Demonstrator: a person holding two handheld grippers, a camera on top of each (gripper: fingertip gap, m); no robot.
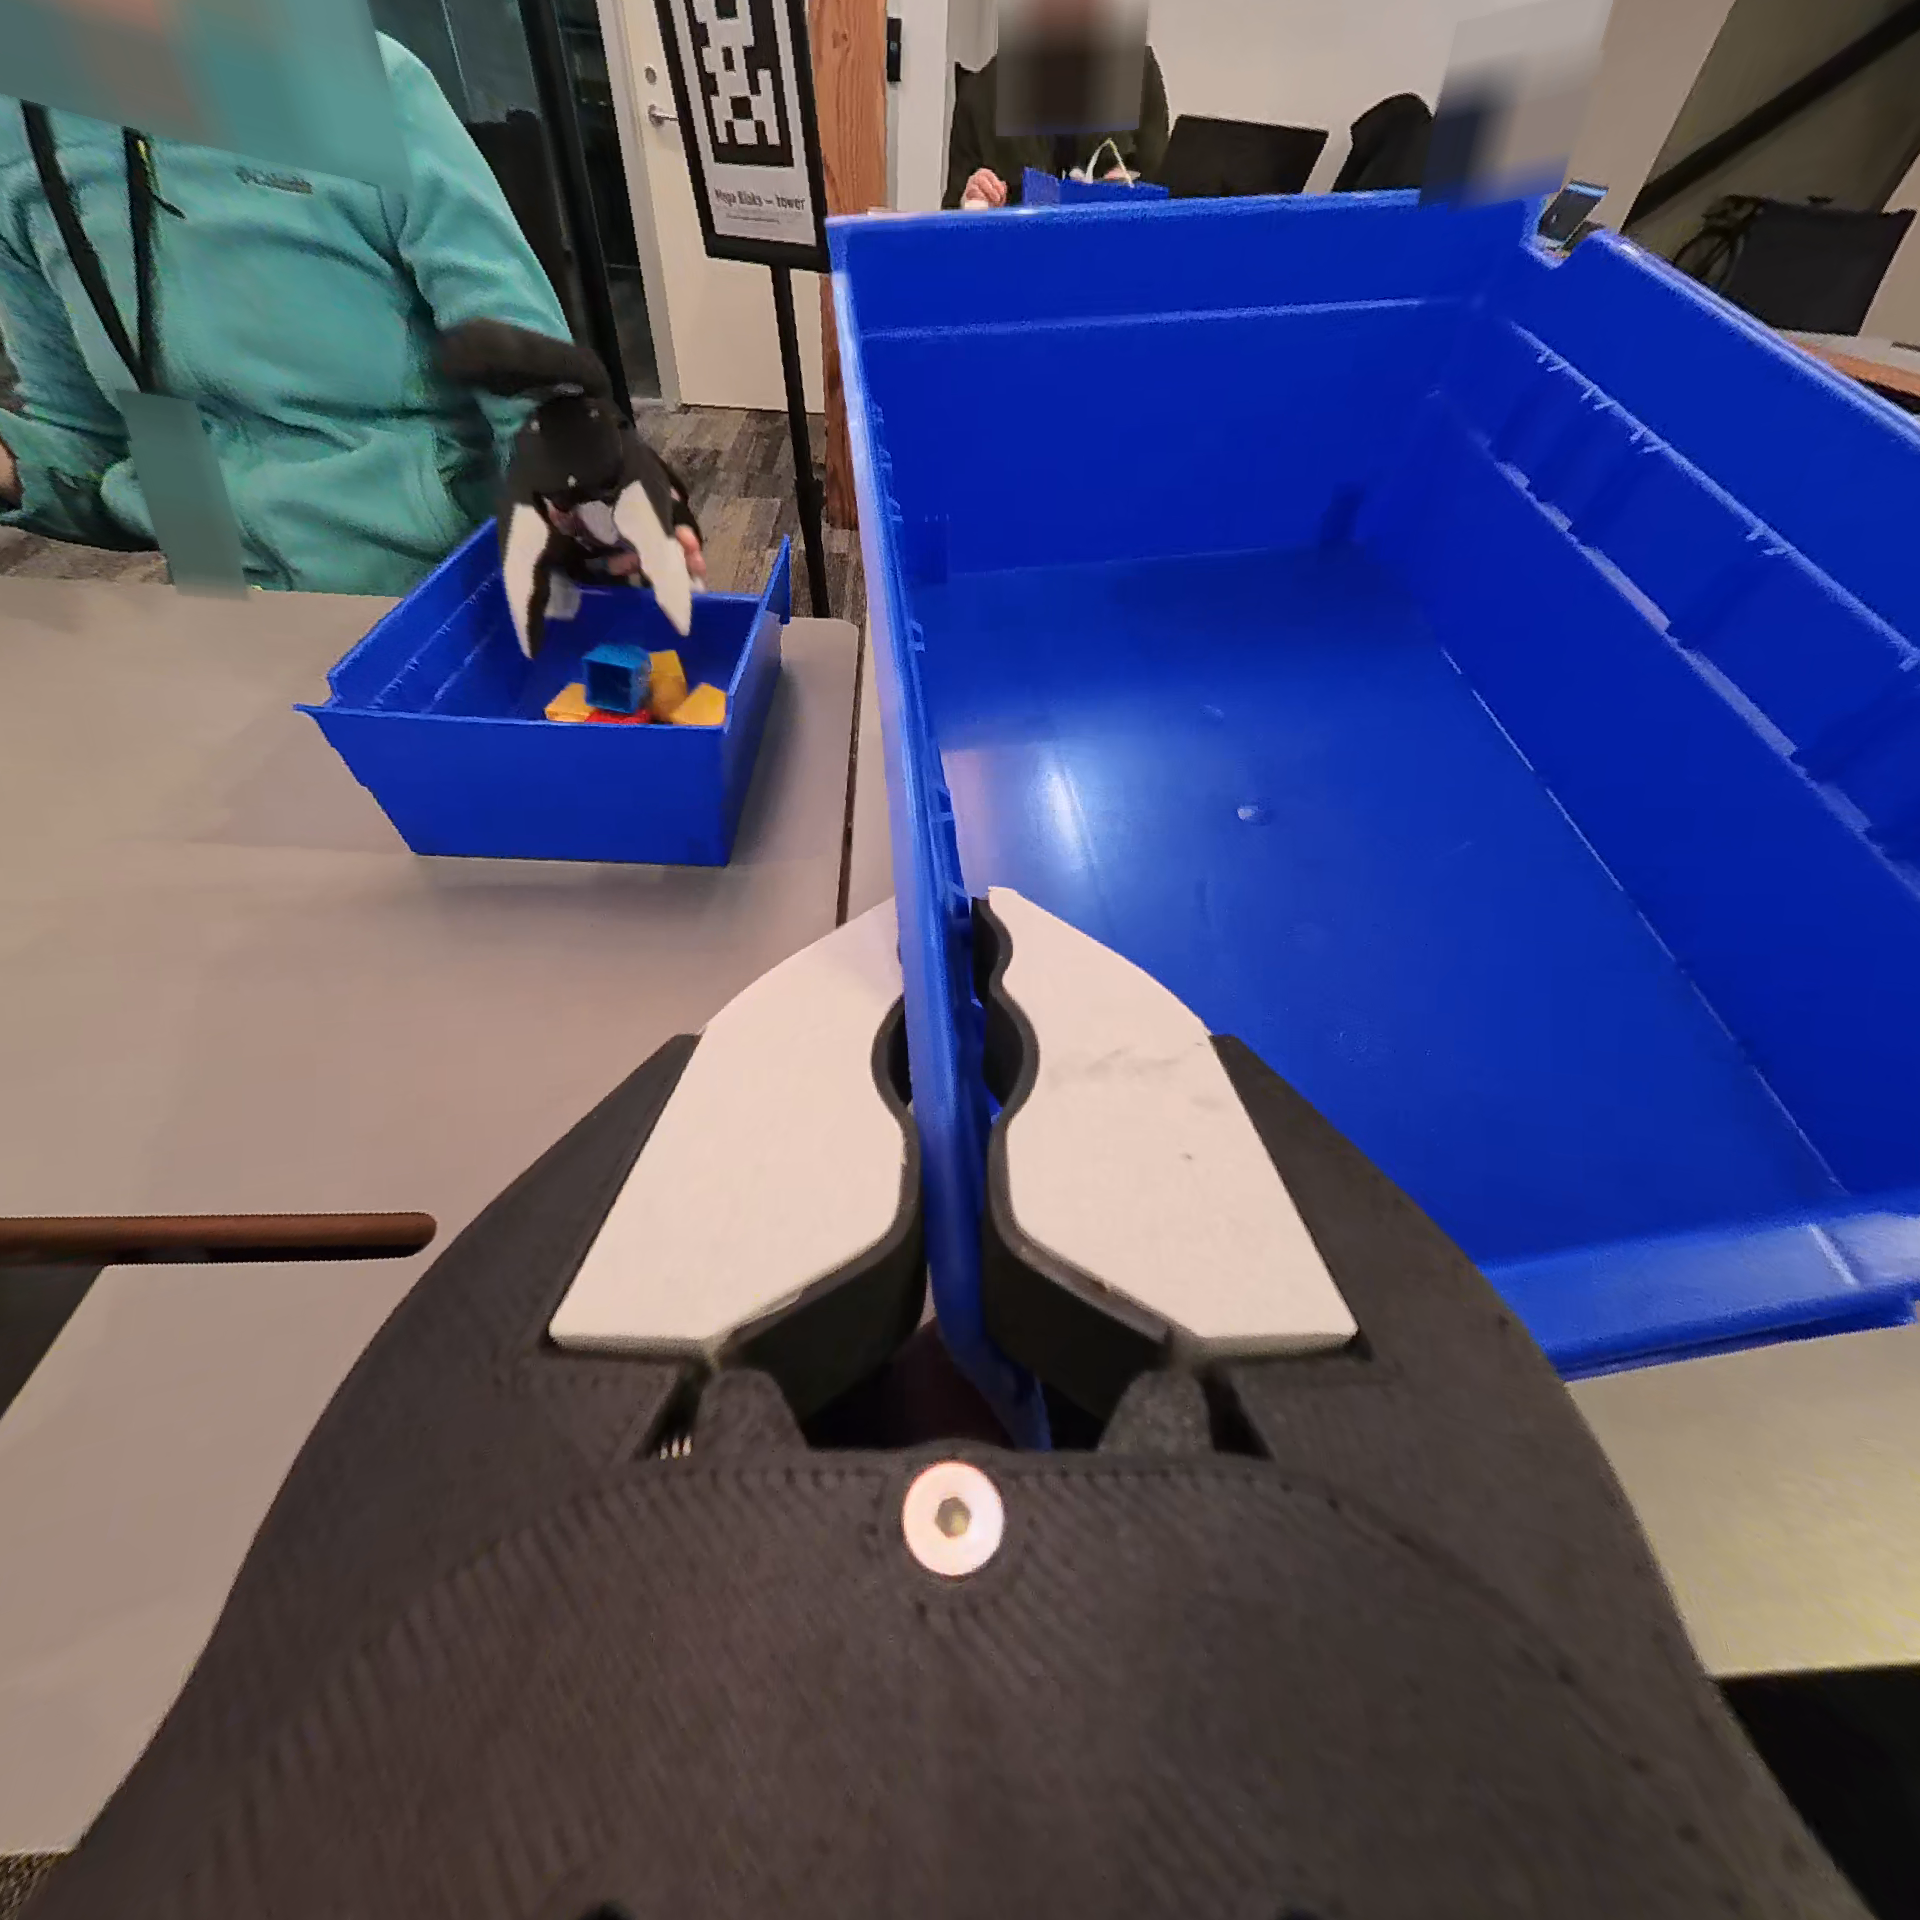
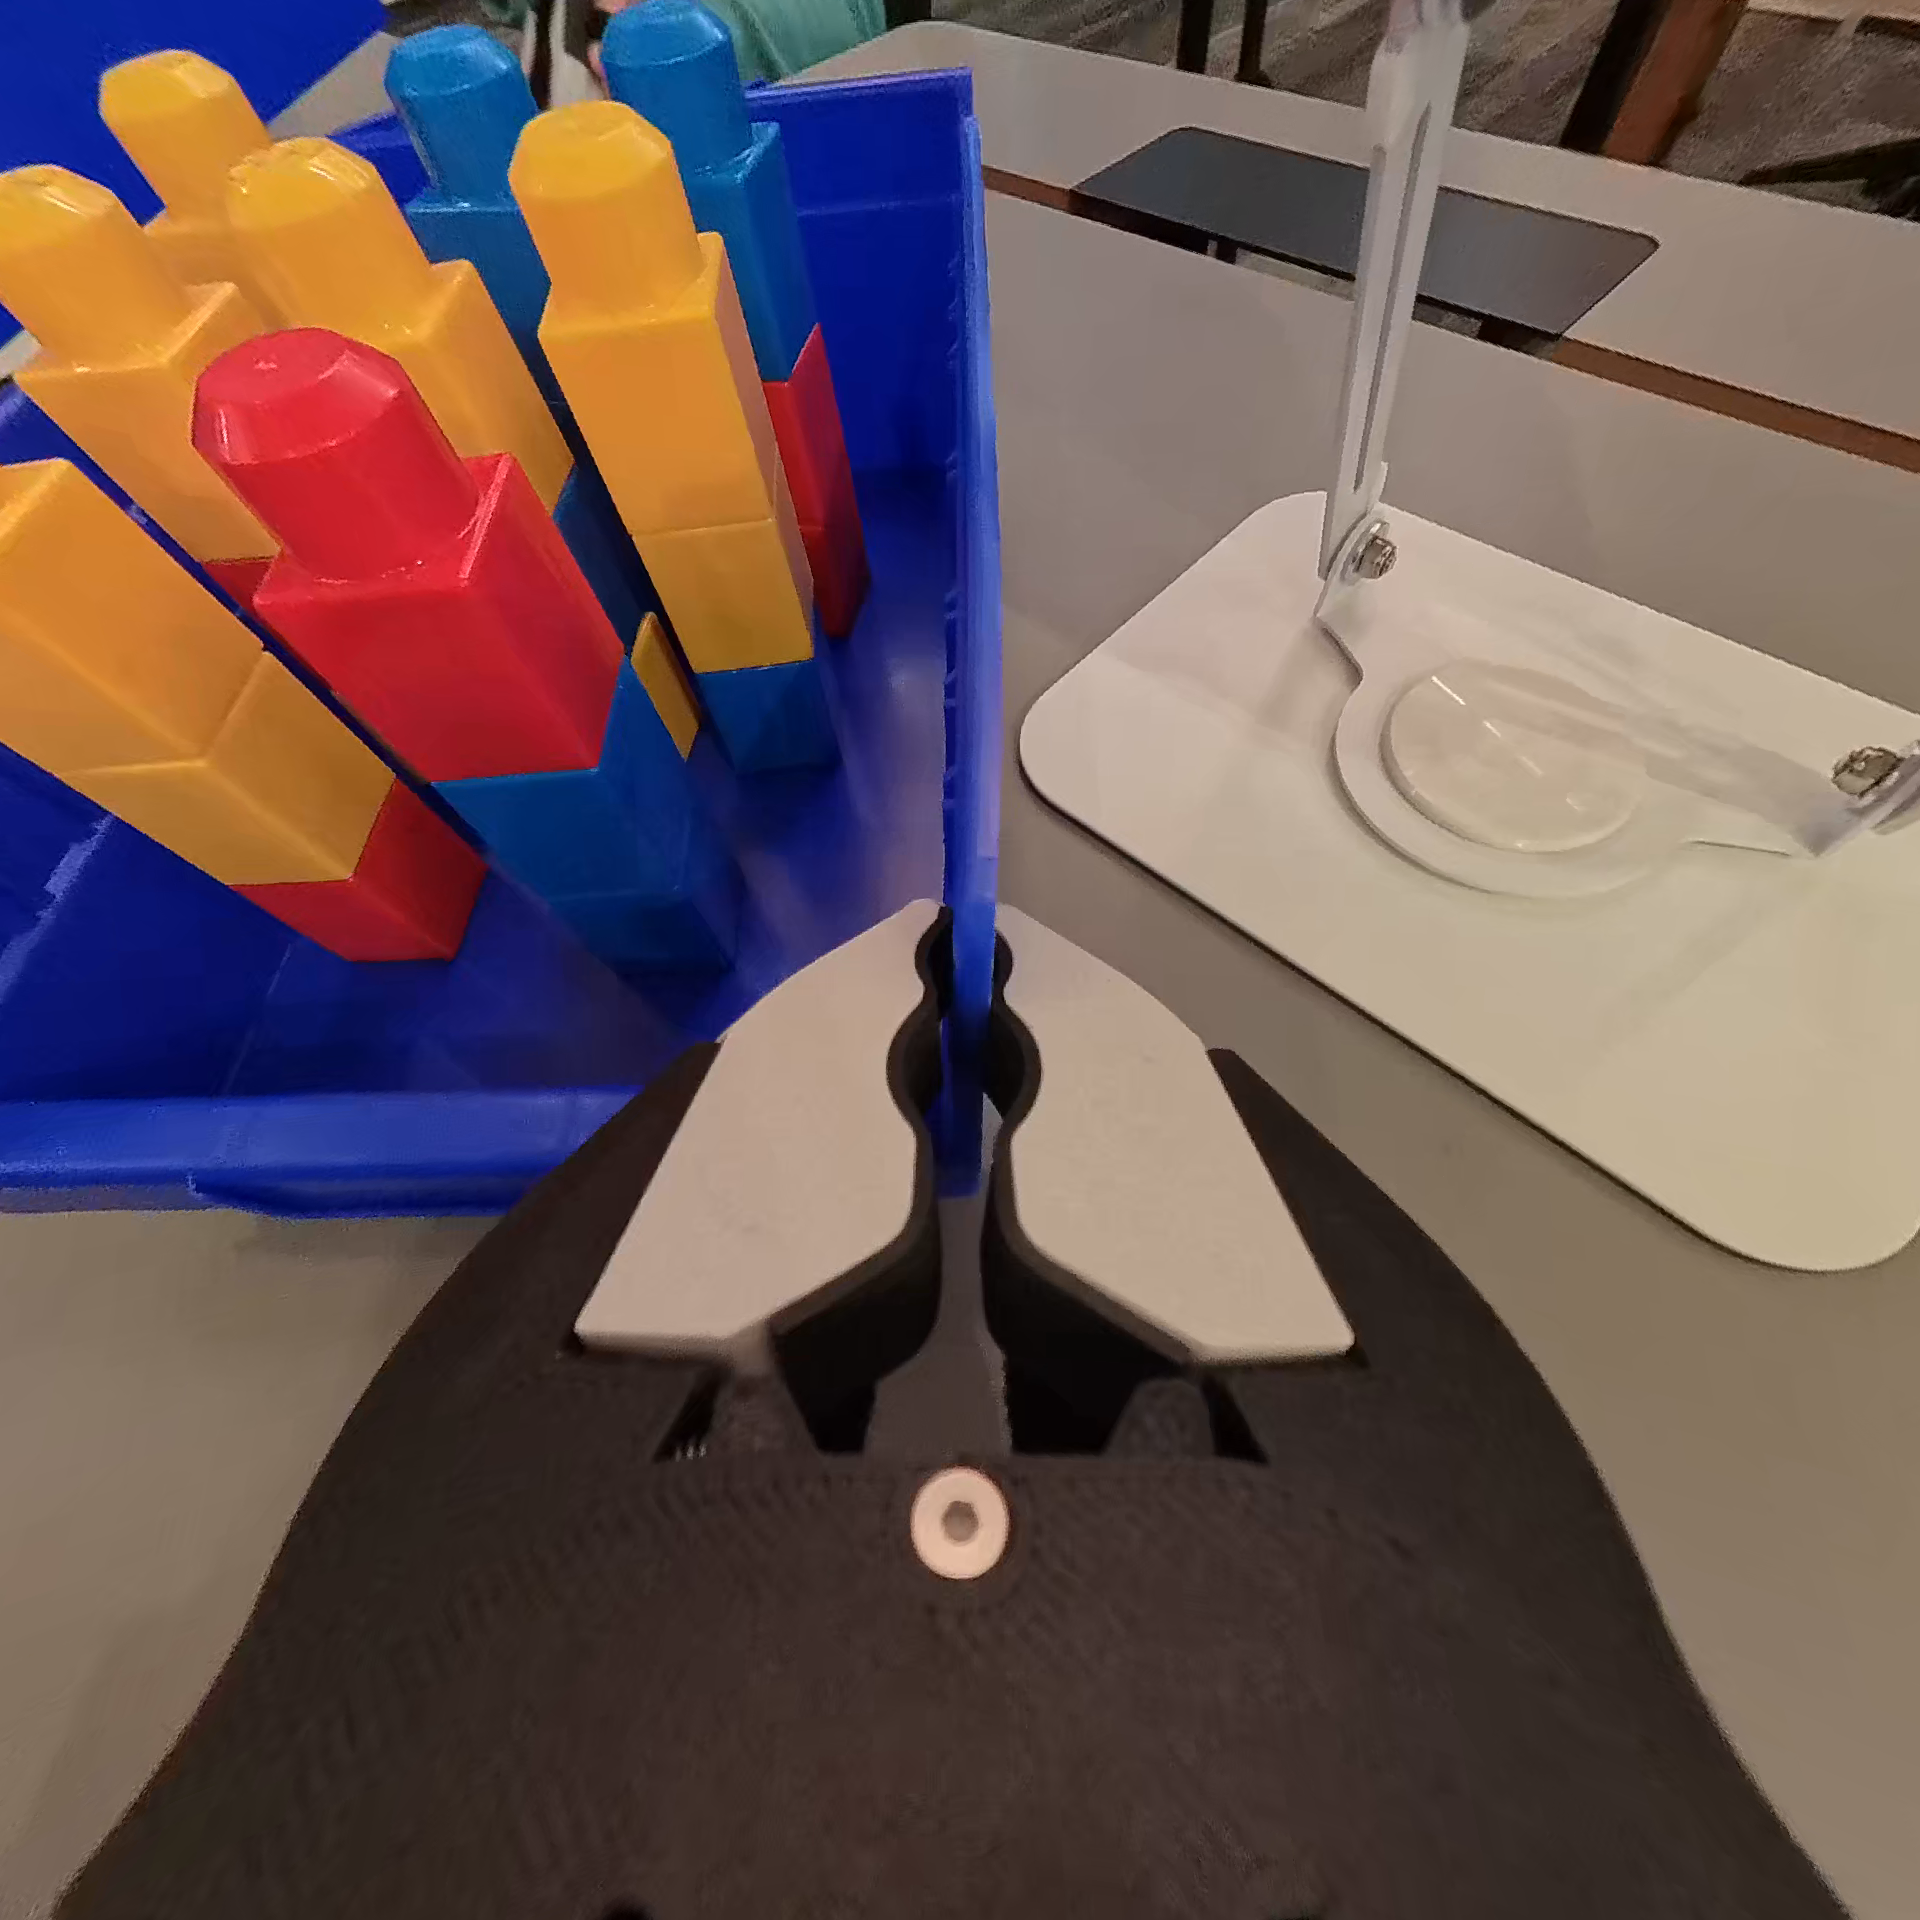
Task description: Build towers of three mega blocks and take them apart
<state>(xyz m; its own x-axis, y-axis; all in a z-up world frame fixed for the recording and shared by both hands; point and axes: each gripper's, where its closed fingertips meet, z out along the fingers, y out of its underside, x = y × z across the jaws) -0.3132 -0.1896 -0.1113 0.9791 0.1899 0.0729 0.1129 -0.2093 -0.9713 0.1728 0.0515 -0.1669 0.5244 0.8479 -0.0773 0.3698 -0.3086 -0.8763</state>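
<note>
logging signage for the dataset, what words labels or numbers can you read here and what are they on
Sign on a black stand: black-and-white code pattern with a line of print below it; I don't copy out writing.
Teal jacket: small chest logo, likewise not quoted.
Badge on the lanyard: covered over, unreadable.
Empty blue bin, blue bin of towers, blocks, white base plate: no writing visible.
</note>
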